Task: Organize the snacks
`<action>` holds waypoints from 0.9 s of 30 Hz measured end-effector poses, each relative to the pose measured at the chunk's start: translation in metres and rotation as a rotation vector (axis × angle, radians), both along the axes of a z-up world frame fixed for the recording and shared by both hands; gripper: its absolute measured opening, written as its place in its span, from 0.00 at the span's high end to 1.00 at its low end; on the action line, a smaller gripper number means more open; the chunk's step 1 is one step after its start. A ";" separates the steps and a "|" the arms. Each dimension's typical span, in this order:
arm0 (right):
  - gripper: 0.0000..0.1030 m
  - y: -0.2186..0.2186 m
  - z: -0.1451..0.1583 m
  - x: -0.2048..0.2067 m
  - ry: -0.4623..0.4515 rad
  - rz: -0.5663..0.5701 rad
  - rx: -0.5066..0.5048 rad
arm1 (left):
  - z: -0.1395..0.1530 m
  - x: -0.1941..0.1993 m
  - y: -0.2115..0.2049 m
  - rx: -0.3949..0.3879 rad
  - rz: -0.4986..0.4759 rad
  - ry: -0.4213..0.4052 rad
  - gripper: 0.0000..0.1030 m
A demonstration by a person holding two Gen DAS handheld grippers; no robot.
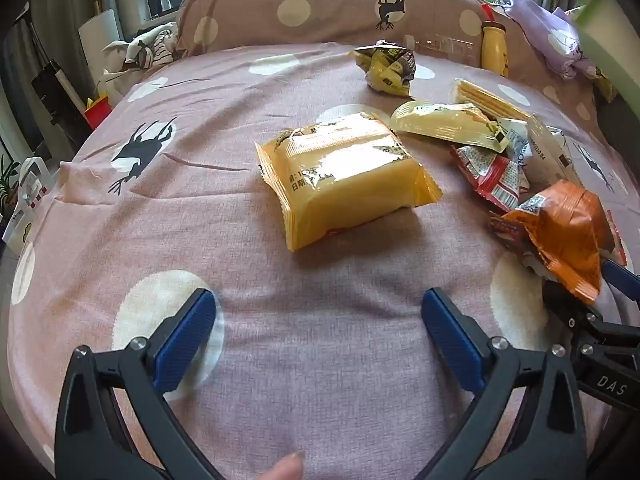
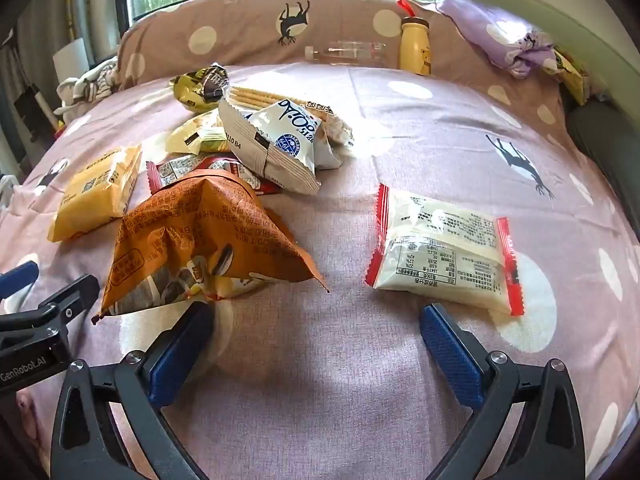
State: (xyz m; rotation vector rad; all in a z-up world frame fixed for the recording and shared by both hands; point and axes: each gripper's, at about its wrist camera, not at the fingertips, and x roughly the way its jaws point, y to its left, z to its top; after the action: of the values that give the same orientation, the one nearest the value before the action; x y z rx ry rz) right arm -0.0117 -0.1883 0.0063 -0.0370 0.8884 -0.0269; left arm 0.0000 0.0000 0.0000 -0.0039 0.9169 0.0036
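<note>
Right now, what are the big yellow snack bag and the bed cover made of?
The yellow bag looks like thin glossy plastic film: it shows bright glare, crinkles and zigzag sealed ends. The bed cover seems to be soft matte woven cloth, perhaps cotton: you can see a fine weave and gentle wrinkles.

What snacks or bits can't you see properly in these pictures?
- Red packet: right wrist view, mostly buried under the orange bag and white bag.
- Wafer pack: left wrist view, its near end is covered by the pale yellow packet.
- Clear bottle: right wrist view, too faint to tell what it holds.
- Right tongs: left wrist view, tips hidden behind the orange bag.
</note>
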 end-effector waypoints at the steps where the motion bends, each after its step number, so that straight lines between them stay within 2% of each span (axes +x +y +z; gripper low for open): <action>1: 0.00 0.000 0.000 -0.001 -0.009 0.000 -0.002 | 0.000 0.000 0.000 0.004 0.000 0.002 0.00; 27: 0.00 -0.001 0.000 0.000 -0.001 0.000 0.002 | 0.001 -0.003 0.001 -0.005 0.002 -0.001 0.00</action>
State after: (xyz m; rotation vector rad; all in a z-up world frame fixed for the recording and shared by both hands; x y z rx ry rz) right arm -0.0117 -0.1894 0.0059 -0.0347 0.8870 -0.0258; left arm -0.0032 0.0011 0.0015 -0.0094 0.9155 0.0036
